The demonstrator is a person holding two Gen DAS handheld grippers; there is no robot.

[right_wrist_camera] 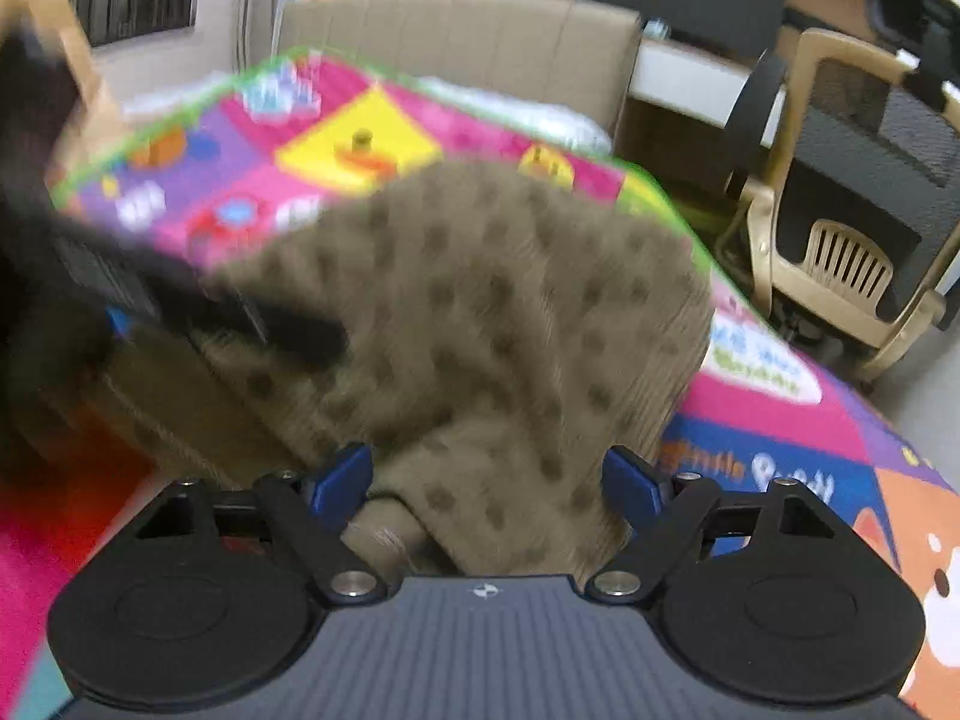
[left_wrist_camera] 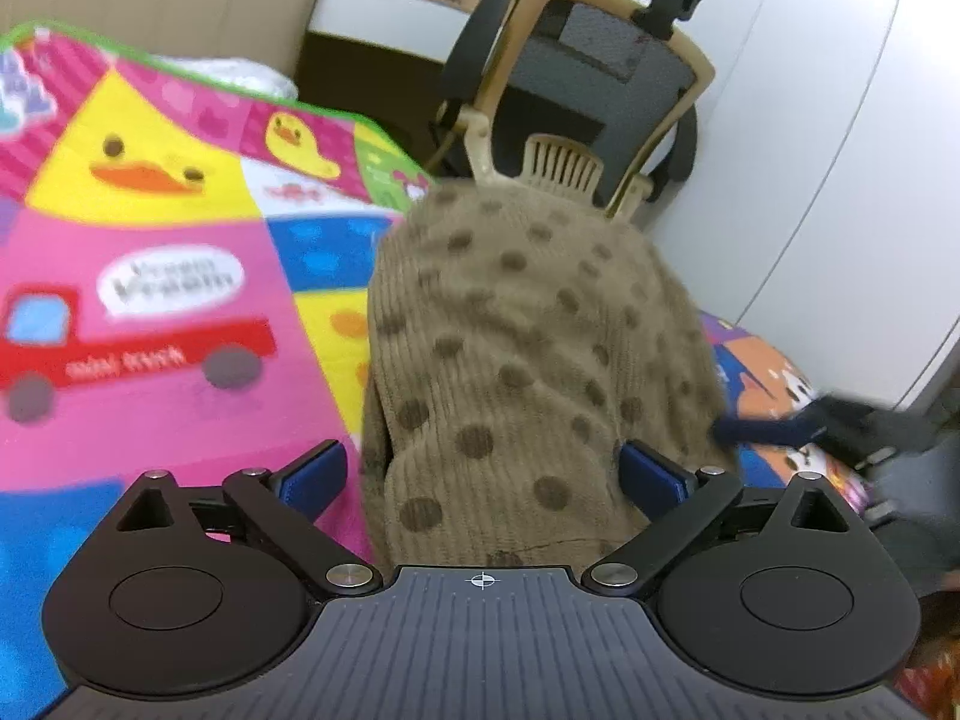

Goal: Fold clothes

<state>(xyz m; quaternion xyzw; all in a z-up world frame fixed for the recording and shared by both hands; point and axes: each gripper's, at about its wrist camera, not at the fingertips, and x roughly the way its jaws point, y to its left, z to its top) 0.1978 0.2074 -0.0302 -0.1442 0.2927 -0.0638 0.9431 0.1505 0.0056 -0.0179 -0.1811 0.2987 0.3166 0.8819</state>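
Left wrist: our left gripper (left_wrist_camera: pixel 483 474) gapes wide around the sweater (left_wrist_camera: pixel 516 360), nothing pinched; at three o'clock the right gripper (right_wrist_camera: pixel 486 477), equally wide, straddles cloth, apparently positioning for a fold.

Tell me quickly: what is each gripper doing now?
Left gripper: open, brown dotted garment between its fingers.
Right gripper: open, same garment between its fingers.

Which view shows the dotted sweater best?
The left wrist view: the sweater is sharp there, its ribbing and dots clear between the open left gripper. The right wrist view shows the same sweater motion-blurred, with the right gripper open around it.
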